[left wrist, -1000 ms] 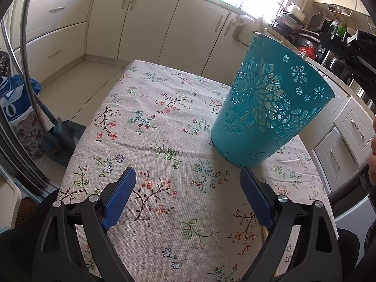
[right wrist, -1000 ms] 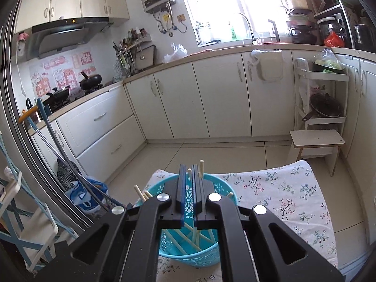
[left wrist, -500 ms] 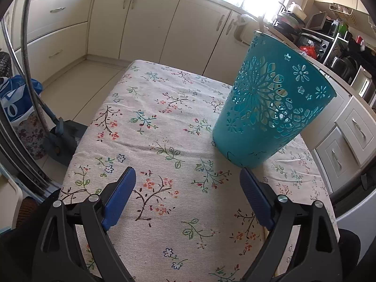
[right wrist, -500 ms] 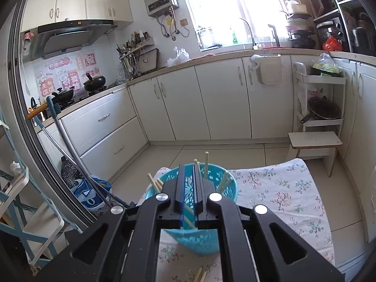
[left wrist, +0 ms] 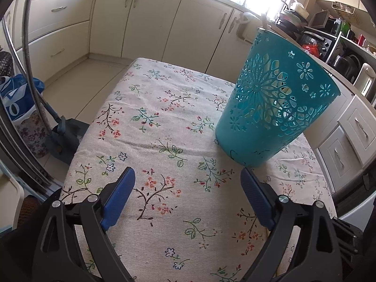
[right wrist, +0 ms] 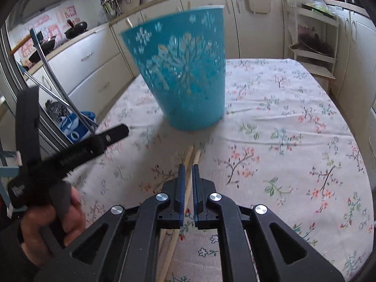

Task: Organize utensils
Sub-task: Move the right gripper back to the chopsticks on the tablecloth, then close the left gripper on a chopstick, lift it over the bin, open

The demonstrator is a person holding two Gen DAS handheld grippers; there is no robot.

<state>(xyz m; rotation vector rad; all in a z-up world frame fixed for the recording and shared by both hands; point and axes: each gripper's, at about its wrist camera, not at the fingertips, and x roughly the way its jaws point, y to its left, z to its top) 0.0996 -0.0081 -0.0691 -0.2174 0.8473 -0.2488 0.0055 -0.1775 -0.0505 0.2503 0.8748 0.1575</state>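
Left gripper (left wrist: 186, 183) spread wide, empty, over the floral tablecloth (left wrist: 164, 117); teal basket (left wrist: 273, 101) upright just beyond its right finger. Right gripper (right wrist: 187, 171) nearly pressed together low over wooden chopsticks (right wrist: 188, 164) lying before the basket; actual grip unclear.

Left gripper (left wrist: 185, 189) fingers spread wide; right gripper (right wrist: 186, 174) fingers nearly closed.

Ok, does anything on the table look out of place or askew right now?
Yes. Two chopsticks lie loose on the tablecloth in front of the teal basket, not in it with the others. The right gripper is nearly closed just above them. The basket appears tilted, possibly lens distortion.
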